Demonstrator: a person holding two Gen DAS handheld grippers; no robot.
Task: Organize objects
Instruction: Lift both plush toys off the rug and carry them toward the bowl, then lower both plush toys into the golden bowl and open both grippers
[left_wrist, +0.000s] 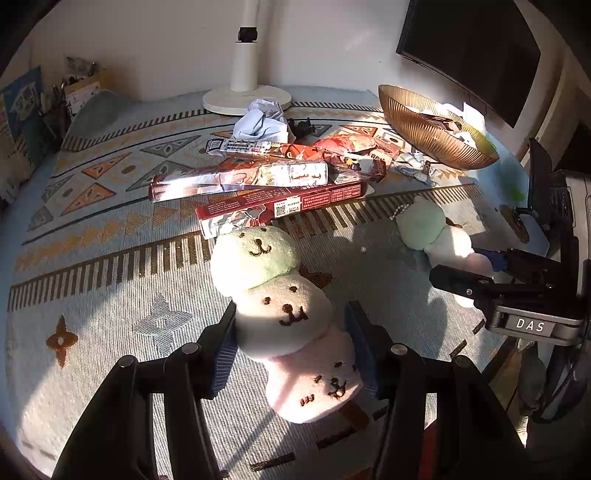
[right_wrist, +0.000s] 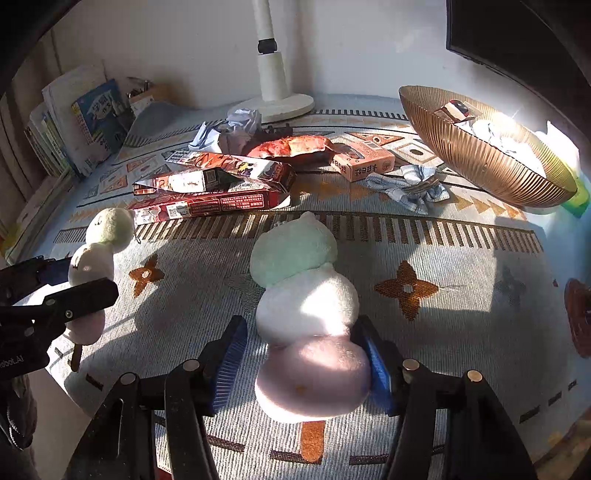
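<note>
Left wrist view, left tool (left_wrist: 291, 332) grasping face-up plush (left_wrist: 280, 306), right tool (right_wrist: 301, 354) grasping face-down plush (right_wrist: 306, 314).

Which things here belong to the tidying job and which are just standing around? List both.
Job: left gripper around the face-up dango plush; right gripper around the face-down dango plush; red boxes; gold bowl.

Around: lamp base; books; monitor.
</note>
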